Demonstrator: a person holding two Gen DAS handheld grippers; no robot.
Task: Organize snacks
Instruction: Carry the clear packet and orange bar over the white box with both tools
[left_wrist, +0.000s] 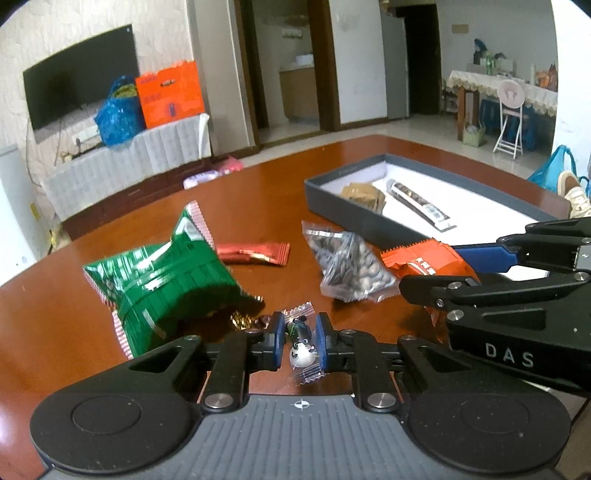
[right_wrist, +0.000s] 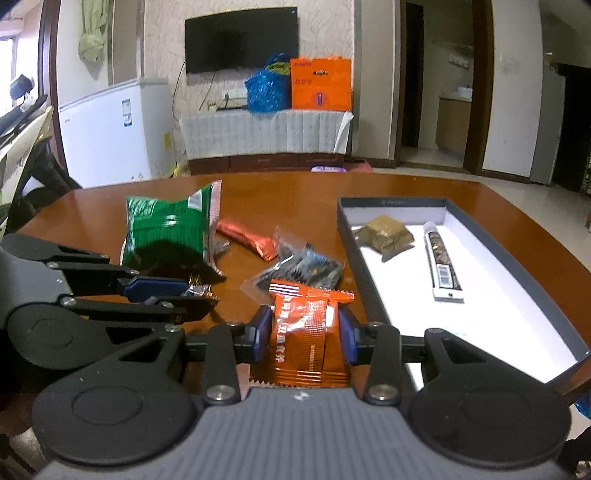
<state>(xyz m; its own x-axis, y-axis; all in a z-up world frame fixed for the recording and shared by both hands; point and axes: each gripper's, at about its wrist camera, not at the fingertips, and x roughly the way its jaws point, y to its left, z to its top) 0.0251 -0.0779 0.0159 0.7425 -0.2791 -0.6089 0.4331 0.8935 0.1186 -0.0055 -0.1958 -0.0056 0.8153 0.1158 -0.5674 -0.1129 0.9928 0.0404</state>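
Reddish-brown wooden table (left_wrist: 92, 314) carries scattered snacks beside a grey box (right_wrist: 491, 236). Left gripper (left_wrist: 300, 341) is clamped on a small clear-wrapped candy (left_wrist: 303, 352). Right gripper (right_wrist: 303, 334) is clamped on an orange packet (right_wrist: 308, 332), just left of the box.

A dark television (right_wrist: 241, 40) is hanging on the pale patterned wall (right_wrist: 325, 33) above a cloth-draped cabinet (right_wrist: 266, 133). A white chest freezer (right_wrist: 110, 133) is standing to its left. Pale floor tiles (left_wrist: 417, 129) are catching daylight beyond the reddish-brown table (right_wrist: 306, 188), near dark-framed doorways (right_wrist: 436, 81).
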